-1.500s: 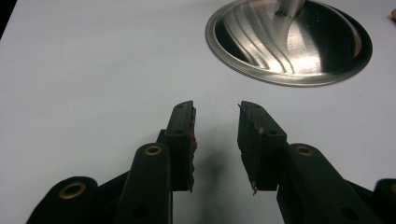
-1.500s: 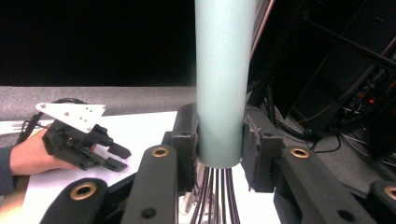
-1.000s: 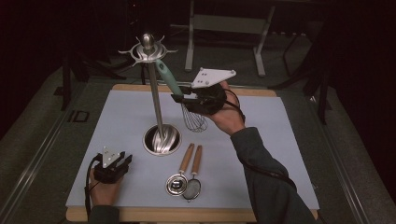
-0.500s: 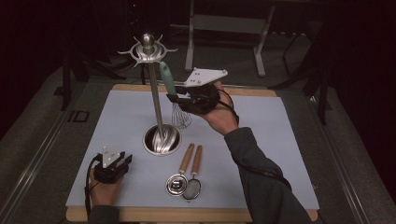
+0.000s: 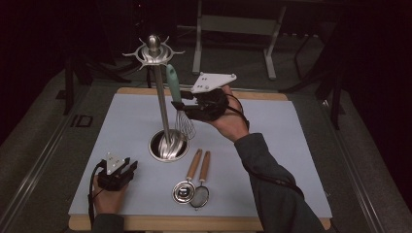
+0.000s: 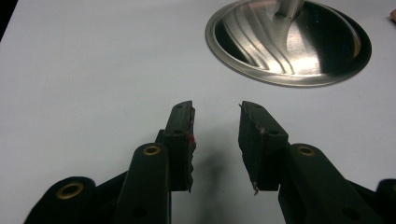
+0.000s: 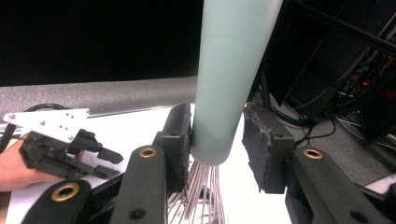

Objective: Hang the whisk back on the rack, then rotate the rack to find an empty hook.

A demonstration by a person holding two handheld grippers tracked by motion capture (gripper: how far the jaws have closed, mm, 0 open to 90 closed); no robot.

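Note:
A whisk with a pale green handle [image 5: 172, 81] and wire head [image 5: 185, 125] hangs upright beside the pole of a steel utensil stand [image 5: 162, 109], just under its hooked top [image 5: 153, 50]. My right gripper [image 5: 176, 104] is at the handle's lower end. Its jaws have just been opening. In the right gripper view the handle [image 7: 229, 70] stands between the jaws of my right gripper [image 7: 217, 119], with a gap at the right pad [image 7: 261, 140]. My left gripper [image 5: 131, 167] rests open on the mat at the front left, and in its own view my left gripper [image 6: 215, 109] has nothing between its jaws.
The stand's round base [image 5: 168, 145] [image 6: 289, 42] sits mid-mat. Two wooden-handled utensils, a small steel cup [image 5: 183, 190] and a mesh strainer [image 5: 199, 195], lie near the front edge. The pale mat [image 5: 282, 145] covers a wooden board. A metal frame [image 5: 233, 24] stands behind the table.
The whisk has swung from a tilt to hanging upright close to the pole. My right gripper's jaws stand wider apart around the handle. My left hand has not moved.

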